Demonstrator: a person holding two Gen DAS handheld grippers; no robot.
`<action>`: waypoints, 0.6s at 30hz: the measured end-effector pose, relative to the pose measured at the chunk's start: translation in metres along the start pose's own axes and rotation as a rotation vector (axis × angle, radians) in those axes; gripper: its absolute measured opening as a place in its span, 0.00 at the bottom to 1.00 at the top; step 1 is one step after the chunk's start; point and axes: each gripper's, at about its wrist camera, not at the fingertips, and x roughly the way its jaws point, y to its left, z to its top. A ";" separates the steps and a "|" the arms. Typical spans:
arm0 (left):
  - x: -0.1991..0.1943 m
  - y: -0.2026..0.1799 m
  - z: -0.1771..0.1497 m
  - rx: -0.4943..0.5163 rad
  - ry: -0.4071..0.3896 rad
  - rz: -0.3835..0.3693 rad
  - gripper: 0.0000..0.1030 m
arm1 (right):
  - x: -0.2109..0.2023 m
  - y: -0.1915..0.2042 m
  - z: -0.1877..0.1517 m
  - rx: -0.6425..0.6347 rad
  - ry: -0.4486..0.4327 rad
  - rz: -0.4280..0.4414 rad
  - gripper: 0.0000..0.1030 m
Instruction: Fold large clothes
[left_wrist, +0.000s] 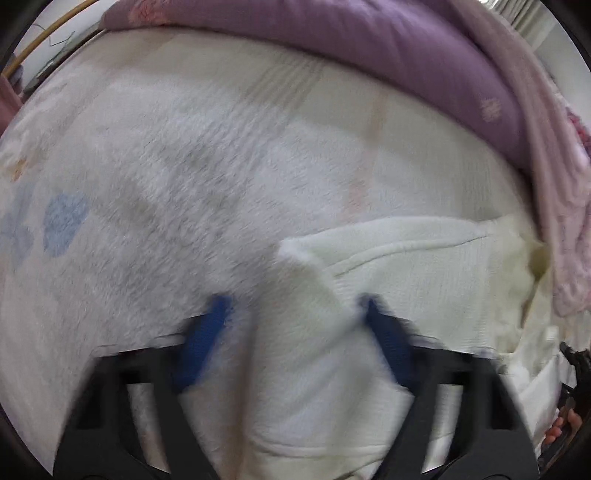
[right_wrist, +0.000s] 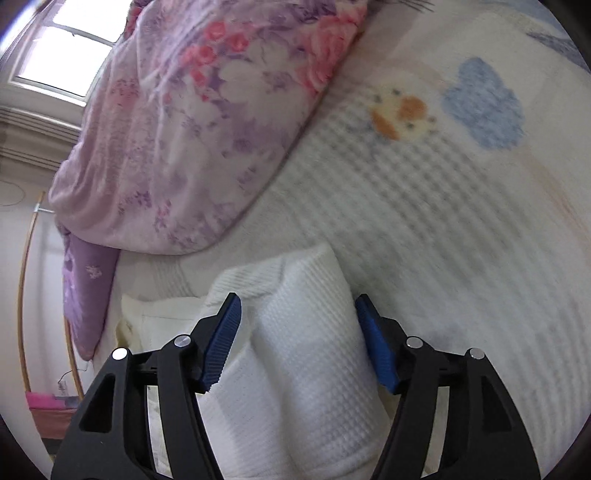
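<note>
Garment (right_wrist: 295, 332) is a white waffle-knit piece bunched on the fleece blanket (right_wrist: 424, 221) near the floral quilt (right_wrist: 192, 129). I see my right gripper (right_wrist: 297, 343) clamped on a fold, blue pads pressing both sides. Left gripper (left_wrist: 295, 332) pinches another fold, though it's blurry.

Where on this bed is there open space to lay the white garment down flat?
The widest free patch is the pale printed bed cover, between the floral quilt and the blue cloud print. The left wrist view shows the same bare stretch below the purple quilt. It is crowded near the quilts, where the white garment is bunched.
</note>
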 end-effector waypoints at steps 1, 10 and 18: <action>-0.002 -0.004 0.000 0.012 0.009 -0.018 0.23 | 0.003 0.004 0.001 -0.024 0.016 -0.004 0.22; -0.114 -0.002 -0.050 0.072 -0.195 -0.138 0.08 | -0.099 0.034 -0.043 -0.234 -0.159 0.129 0.06; -0.213 0.035 -0.170 0.064 -0.230 -0.149 0.08 | -0.227 0.011 -0.124 -0.302 -0.227 0.147 0.06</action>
